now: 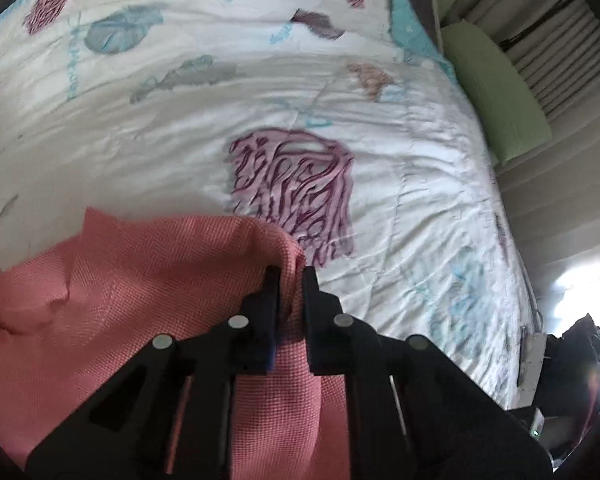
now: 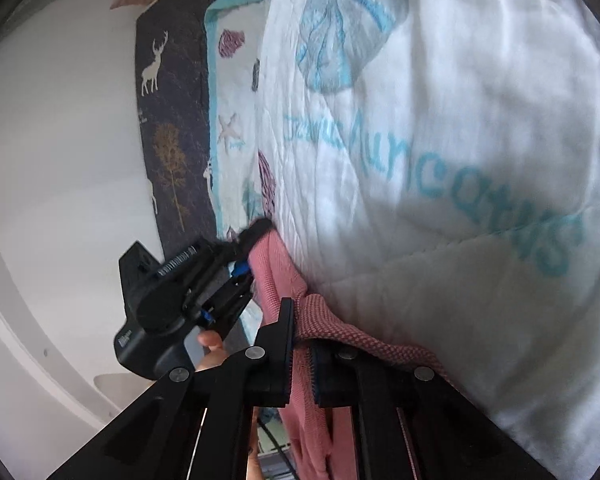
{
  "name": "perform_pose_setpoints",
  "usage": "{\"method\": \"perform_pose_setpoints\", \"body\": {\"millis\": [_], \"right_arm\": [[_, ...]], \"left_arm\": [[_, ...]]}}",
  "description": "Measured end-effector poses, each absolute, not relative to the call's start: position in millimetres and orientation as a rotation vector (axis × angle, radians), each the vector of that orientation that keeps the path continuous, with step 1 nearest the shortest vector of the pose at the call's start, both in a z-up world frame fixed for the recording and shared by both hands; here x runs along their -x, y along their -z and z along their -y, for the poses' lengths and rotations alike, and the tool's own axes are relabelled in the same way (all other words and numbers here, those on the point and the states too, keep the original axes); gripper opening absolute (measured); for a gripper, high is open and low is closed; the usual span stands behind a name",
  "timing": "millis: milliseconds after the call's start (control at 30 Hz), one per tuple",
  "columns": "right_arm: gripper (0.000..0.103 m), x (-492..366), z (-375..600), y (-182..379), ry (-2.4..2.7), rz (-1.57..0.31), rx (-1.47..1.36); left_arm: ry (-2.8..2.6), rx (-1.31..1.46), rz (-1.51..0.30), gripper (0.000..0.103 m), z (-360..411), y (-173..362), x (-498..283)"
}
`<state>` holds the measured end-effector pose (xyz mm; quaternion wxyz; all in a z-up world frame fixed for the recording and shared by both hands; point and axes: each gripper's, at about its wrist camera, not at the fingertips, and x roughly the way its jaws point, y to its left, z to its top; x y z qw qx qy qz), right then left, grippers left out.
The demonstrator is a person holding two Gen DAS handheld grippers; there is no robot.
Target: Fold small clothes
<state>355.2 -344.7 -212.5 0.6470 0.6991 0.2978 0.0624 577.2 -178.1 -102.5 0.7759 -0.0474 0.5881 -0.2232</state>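
A pink knitted garment (image 1: 140, 280) hangs over the white quilt (image 1: 300, 100). My left gripper (image 1: 293, 276) is shut on a bunched edge of it, the cloth pinched between the two black fingers. In the right wrist view my right gripper (image 2: 300, 320) is shut on another part of the same pink garment (image 2: 276, 276), held stretched close above the quilt (image 2: 460, 120). The left gripper (image 2: 256, 232) shows there too, to the upper left, clamped on the far end of the cloth, with a hand on its handle.
The quilt has shell prints and teal lettering. A green pillow (image 1: 496, 92) lies along the bed's right edge by pale curtains (image 1: 556, 52). A dark blanket with deer and tree prints (image 2: 172, 120) lies beyond the quilt, next to a white wall.
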Motion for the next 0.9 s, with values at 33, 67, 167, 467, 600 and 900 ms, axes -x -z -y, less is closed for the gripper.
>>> {"method": "perform_pose_setpoints", "body": {"millis": [33, 67, 167, 467, 600, 900], "right_arm": [[0.005, -355, 345, 214, -0.139, -0.668, -1.603], [0.005, -351, 345, 217, -0.137, -0.65, -1.633], [0.005, -344, 347, 224, -0.127, -0.618, -1.686], [0.012, -334, 352, 224, -0.128, -0.67, -1.684], [0.055, -325, 360, 197, -0.157, -0.71, -1.613], [0.074, -419, 392, 117, -0.316, -0.844, -1.248]], "left_arm": [[0.5, 0.119, -1.253, 0.012, 177, 97, -577], [0.526, 0.148, -1.229, 0.012, 176, 90, -576], [0.619, 0.278, -1.172, 0.012, 175, 75, -580], [0.63, 0.182, -1.19, 0.015, 186, 70, -577], [0.56, 0.135, -1.146, 0.064, 149, 52, -565], [0.52, 0.032, -1.144, 0.066, 99, 57, -537]]}}
